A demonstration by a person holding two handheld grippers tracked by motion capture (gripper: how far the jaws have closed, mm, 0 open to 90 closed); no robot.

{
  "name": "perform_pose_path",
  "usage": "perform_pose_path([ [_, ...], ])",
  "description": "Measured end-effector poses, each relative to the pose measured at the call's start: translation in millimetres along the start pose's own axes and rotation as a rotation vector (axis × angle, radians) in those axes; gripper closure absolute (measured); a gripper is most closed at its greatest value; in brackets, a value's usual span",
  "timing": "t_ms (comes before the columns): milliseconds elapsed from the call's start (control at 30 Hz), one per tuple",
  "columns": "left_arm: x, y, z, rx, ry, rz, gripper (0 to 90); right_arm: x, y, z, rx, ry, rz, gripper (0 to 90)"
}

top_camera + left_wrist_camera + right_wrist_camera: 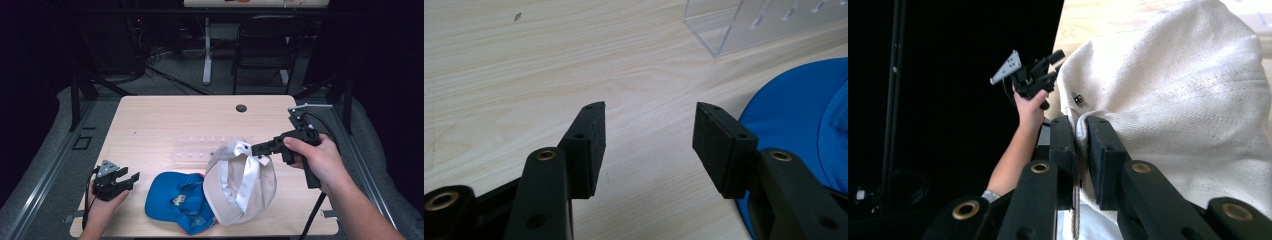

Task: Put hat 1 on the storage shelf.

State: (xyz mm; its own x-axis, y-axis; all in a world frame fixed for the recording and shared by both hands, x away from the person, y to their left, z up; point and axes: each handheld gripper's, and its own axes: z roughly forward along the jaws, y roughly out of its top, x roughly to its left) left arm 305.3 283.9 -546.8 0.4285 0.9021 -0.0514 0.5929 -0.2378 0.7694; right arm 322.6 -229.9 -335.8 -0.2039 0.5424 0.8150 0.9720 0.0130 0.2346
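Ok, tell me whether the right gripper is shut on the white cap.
Shut: the right gripper pinches the white cap fabric between its jaws, lifting the cap's edge.

**Colours on the surface**

We see a cream-white cap (240,182) with a paler white strap across its inside and a small dark metal snap on the fabric. Beside it lies a bright blue cap (179,201) with a small pale emblem. Our surface (165,120) is light wood with fine grain and one dark round hole. The rack (192,150) is clear plastic. Both grippers, left (127,180) and right (257,148), are matt black, with brass-coloured rivets near the jaws; the left carries a grey plate.
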Motion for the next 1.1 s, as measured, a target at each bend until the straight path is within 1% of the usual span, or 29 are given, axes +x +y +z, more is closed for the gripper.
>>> perform_pose_path([
  [33, 0.0, 0.0, 0.0, 0.0, 0.0, 0.0, 47.3, 0.0, 0.0, 0.0, 0.0, 0.0, 0.0, 82.0],
  [67, -0.6, -0.1, 0.1, -0.006, 0.0, 0.003, 47.3, 0.8, 1.8, -5.5, -0.014, 0.015, -0.001, 82.0],
  [133, -0.8, 0.0, 0.1, -0.007, 0.0, 0.006, 47.3, 2.7, 3.5, -10.7, -0.039, 0.031, 0.004, 81.9],
  [200, -1.0, 0.0, 0.2, -0.008, -0.001, 0.006, 47.3, 4.9, 5.3, -15.4, -0.059, 0.039, 0.005, 81.9],
  [300, -1.5, 0.0, 0.5, -0.011, -0.001, 0.003, 47.3, 6.8, 7.5, -18.8, -0.069, 0.026, 0.002, 81.9],
  [333, -1.7, 0.1, 0.5, -0.012, -0.003, 0.006, 47.3, 8.4, 9.8, -20.7, -0.083, 0.018, 0.003, 81.9],
  [433, -2.3, 0.2, 0.6, -0.014, -0.004, 0.01, 47.3, 9.8, 14.7, -24.2, -0.098, 0.007, 0.002, 81.9],
  [500, -2.6, 0.4, 0.6, -0.015, -0.004, 0.014, 47.3, 10.7, 18.6, -26.5, -0.116, 0.007, 0.009, 81.8],
  [533, -2.6, 0.4, 0.6, -0.015, -0.004, 0.014, 47.3, 10.7, 18.6, -26.5, -0.116, 0.007, 0.009, 81.8],
  [567, -3.4, 0.5, 0.5, -0.018, -0.001, 0.012, 47.3, 12.3, 22.9, -28.5, -0.133, 0.012, 0.016, 81.9],
  [633, -3.6, 0.7, 0.3, -0.02, -0.003, 0.015, 47.3, 14.1, 27.2, -29.7, -0.146, 0.026, 0.022, 81.8],
  [700, -3.7, 0.8, 0.2, -0.022, -0.003, 0.018, 47.3, 15.0, 29.4, -29.6, -0.152, 0.034, 0.025, 81.8],
  [733, -4.4, 1.1, 0.1, -0.027, -0.006, 0.017, 47.3, 17.3, 34.0, -28.0, -0.165, 0.044, 0.028, 81.8],
  [833, -5.3, 1.2, 0.2, -0.03, -0.006, 0.018, 47.3, 19.9, 38.4, -24.6, -0.171, 0.058, 0.035, 81.8],
  [867, -5.8, 1.2, 0.1, -0.03, -0.008, 0.021, 47.3, 22.7, 42.7, -20.2, -0.171, 0.067, 0.033, 81.8],
  [900, -5.9, 1.5, -0.4, -0.024, -0.01, 0.025, 47.3, 24.5, 44.9, -17.9, -0.17, 0.068, 0.035, 81.8],
  [967, -6.5, 1.4, 0.3, -0.031, -0.011, 0.021, 47.3, 28.2, 49.1, -12.9, -0.169, 0.073, 0.037, 81.8],
  [1100, -6.1, 1.6, 0.6, -0.03, -0.012, 0.024, 47.4, 36.3, 57.4, -4.5, -0.172, 0.076, 0.037, 81.8],
])
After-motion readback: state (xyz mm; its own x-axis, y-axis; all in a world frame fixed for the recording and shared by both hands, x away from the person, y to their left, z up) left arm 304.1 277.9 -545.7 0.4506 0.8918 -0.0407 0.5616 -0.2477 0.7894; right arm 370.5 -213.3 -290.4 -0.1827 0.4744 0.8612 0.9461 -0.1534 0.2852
